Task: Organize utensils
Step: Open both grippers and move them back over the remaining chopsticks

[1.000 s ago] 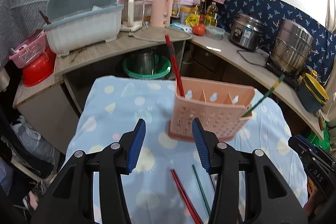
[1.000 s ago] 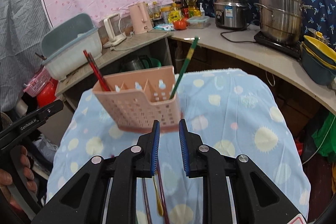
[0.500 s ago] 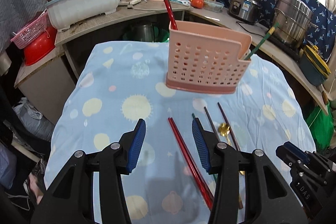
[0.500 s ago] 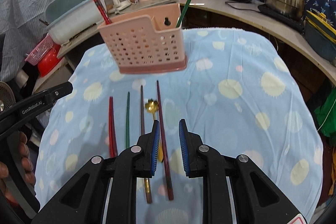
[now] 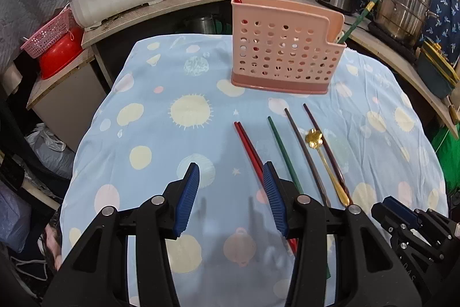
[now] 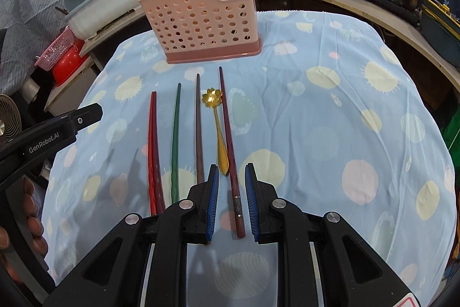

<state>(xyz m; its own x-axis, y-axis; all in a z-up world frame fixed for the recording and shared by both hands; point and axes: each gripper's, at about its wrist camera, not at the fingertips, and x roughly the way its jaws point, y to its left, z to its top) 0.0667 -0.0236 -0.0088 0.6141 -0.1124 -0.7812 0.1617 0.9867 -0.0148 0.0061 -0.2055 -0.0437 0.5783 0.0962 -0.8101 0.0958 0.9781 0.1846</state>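
Inventory, L to R, on the blue dotted cloth over the counter (image 6: pixel 359 111):

- Red chopsticks (image 6: pixel 151 140), pair lying together; thin, stiff, prob. light & slick. Take at the thick near end.
- Green chopstick (image 6: pixel 175 140), single; same handling.
- Brown chopstick (image 6: pixel 198 128), single; near end runs under the right gripper's left finger.
- Gold spoon (image 6: pixel 218 131), flower-shaped bowl, slim handle; metal by the look, slippery, lies flat so hard to get under. Pinch mid-handle.
- Maroon chopstick (image 6: pixel 230 151), just beside the spoon; its thick end sits between the right fingers.
- Pink holder (image 6: pixel 207 25), perforated, upright beyond the row; one red and one green chopstick already stand in it.

Left gripper (image 5: pixel 231 197): fingers apart, nothing between them, right finger over the red pair. Right gripper (image 6: pixel 230 200): fingers narrowly apart, straddling the maroon stick, not pressing it.

Vs. earlier: both grippers lower & tilted further down; holder farther off, whole row now in view. Finger gaps unchanged.
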